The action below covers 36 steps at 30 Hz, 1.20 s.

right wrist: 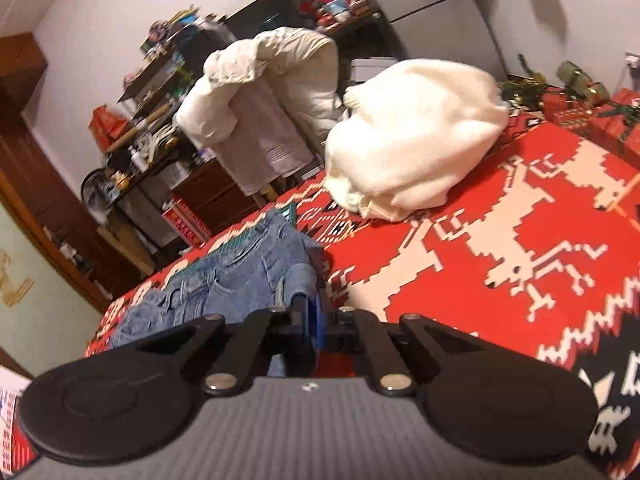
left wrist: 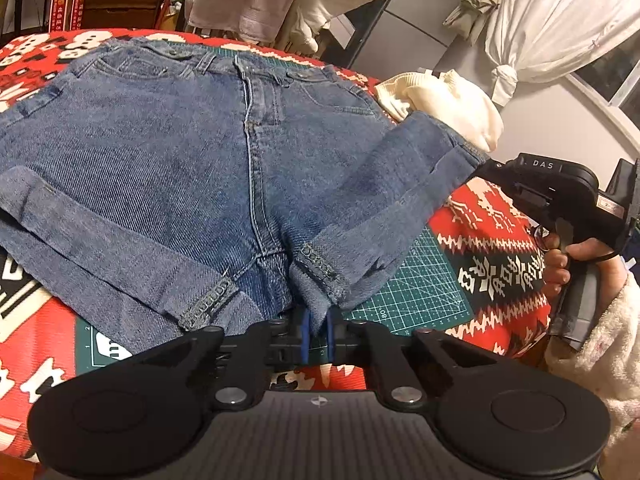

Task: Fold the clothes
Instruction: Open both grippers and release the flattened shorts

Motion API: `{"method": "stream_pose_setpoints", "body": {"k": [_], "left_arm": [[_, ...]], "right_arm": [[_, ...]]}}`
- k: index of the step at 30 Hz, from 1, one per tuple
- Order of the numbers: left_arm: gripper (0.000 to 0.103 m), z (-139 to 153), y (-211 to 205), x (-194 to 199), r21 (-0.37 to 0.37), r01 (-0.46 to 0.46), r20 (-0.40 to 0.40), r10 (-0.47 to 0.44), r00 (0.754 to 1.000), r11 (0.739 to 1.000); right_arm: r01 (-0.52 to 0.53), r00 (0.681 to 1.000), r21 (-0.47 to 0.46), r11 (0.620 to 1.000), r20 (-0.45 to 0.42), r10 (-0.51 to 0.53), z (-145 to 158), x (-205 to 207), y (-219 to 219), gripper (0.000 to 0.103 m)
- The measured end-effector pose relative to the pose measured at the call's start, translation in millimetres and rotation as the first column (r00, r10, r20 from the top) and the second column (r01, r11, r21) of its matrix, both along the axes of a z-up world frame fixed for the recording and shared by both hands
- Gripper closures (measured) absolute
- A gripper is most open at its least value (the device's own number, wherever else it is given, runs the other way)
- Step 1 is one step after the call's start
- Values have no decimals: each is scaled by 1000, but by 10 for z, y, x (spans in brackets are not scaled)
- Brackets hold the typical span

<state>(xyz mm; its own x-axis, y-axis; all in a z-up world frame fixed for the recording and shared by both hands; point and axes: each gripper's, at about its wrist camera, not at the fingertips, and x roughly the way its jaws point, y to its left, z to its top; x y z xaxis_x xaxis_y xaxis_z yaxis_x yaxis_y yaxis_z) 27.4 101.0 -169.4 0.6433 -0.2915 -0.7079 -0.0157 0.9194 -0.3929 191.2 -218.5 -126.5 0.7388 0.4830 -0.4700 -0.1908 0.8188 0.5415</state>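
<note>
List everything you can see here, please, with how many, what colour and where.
denim shorts: one, blue, spread flat on the mat and cloth
cutting mat: one, green, gridded, under the shorts
patterned cloth: one, red, white and black, covers the surface
cream garment: one, bundled, beyond the shorts
pale clothes: several, hung behind the table
curtain: one, white, knotted, by the window
left tongs: black, blue pads, shut on the crotch edge
right tongs: black, shut on a leg hem
hand: one, holding the right tongs' handle

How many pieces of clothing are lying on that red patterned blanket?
2: denim shorts spread flat over a green mat, and a cream sweater bunched beyond them. More may lie out of view.
</note>
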Motion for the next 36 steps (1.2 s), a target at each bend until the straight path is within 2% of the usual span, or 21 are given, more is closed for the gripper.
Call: {"method": "stream_pose_setpoints", "body": {"k": [7, 10, 14, 16, 20, 24, 27, 31, 33, 34, 36], "left_arm": [[98, 161, 141, -123, -46, 4, 0, -4, 1000, 999], [98, 148, 181, -143, -61, 2, -19, -3, 1000, 998], [98, 65, 91, -107, 0, 28, -47, -28, 999, 1000], [98, 42, 8, -98, 56, 55, -48, -52, 997, 997], [98, 12, -69, -106, 109, 85, -53, -79, 995, 990], [96, 16, -47, -114, 103, 81, -58, -75, 995, 991], [93, 44, -49, -162, 103, 76, -52, -71, 996, 992], [92, 139, -58, -251, 103, 77, -31, -74, 997, 992], [82, 195, -54, -297, 96, 75, -14, -74, 997, 992], [79, 224, -47, -319, 91, 73, -4, -73, 997, 993], [74, 282, -33, -362, 85, 69, 17, -71, 997, 994]], "right_arm": [[77, 995, 66, 995, -71, -72, 158, -219, -301, 100], [100, 989, 31, 994, -116, -96, 44, -236, -343, 101], [123, 979, -60, 991, -157, -131, -184, -221, -309, 101], [121, 977, -98, 988, -165, -136, -260, -225, -282, 100], [112, 978, -143, 983, -160, -135, -314, -244, -240, 100], [87, 986, -200, 976, -123, -114, -273, -300, -161, 97], [86, 987, -205, 975, -113, -111, -215, -372, -191, 88], [78, 990, -225, 971, -96, -101, -98, -520, -250, 87], [66, 993, -254, 965, -76, -88, -12, -632, -229, 83], [57, 995, -264, 963, -63, -76, 36, -696, -199, 78], [36, 998, -281, 959, -39, -48, 129, -824, -127, 74]]}}
